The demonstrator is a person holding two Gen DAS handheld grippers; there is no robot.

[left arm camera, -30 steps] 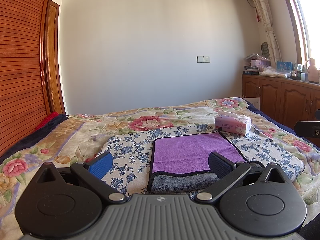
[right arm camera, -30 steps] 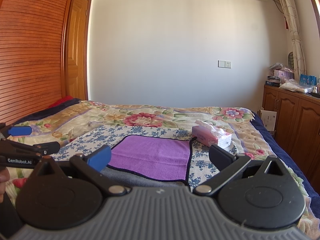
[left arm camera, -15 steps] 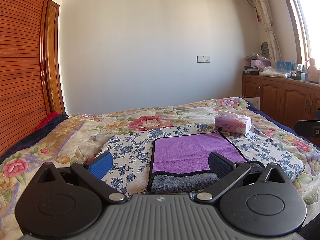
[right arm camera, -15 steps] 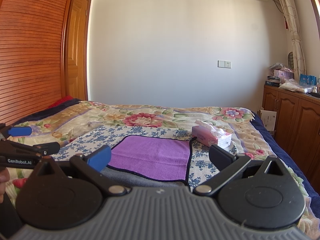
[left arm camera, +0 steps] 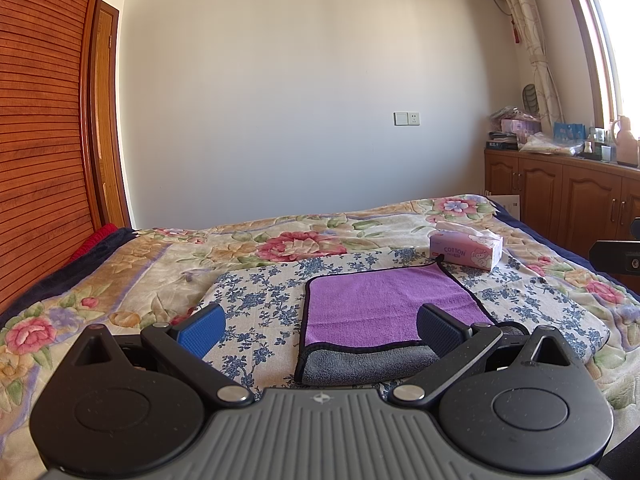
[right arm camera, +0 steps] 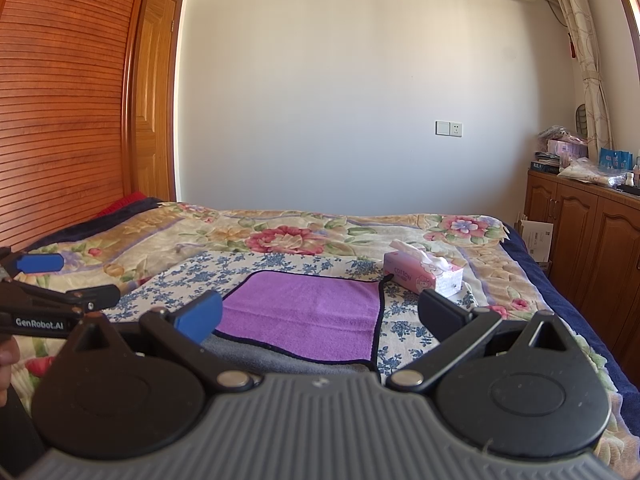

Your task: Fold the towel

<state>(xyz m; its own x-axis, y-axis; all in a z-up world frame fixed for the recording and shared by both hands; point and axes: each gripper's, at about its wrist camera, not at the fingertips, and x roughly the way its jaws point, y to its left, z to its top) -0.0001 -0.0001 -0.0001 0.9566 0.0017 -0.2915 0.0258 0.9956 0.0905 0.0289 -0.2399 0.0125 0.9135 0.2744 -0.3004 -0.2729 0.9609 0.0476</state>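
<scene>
A purple towel (left arm camera: 384,304) with black trim lies on a blue-flowered cloth (left arm camera: 260,300) on the bed. It is folded, purple side up, and its grey underside shows along the near edge. It also shows in the right wrist view (right arm camera: 304,320). My left gripper (left arm camera: 320,330) is open and empty, held just short of the towel's near edge. My right gripper (right arm camera: 320,318) is open and empty, at the towel's near right. The left gripper's fingers (right arm camera: 40,263) show at the left edge of the right wrist view.
A pink tissue box (left arm camera: 466,250) stands beyond the towel's far right corner. The floral bedspread (left arm camera: 160,264) covers the bed. A wooden wardrobe (left arm camera: 40,160) is at the left. Wooden cabinets (left arm camera: 560,200) with clutter are at the right.
</scene>
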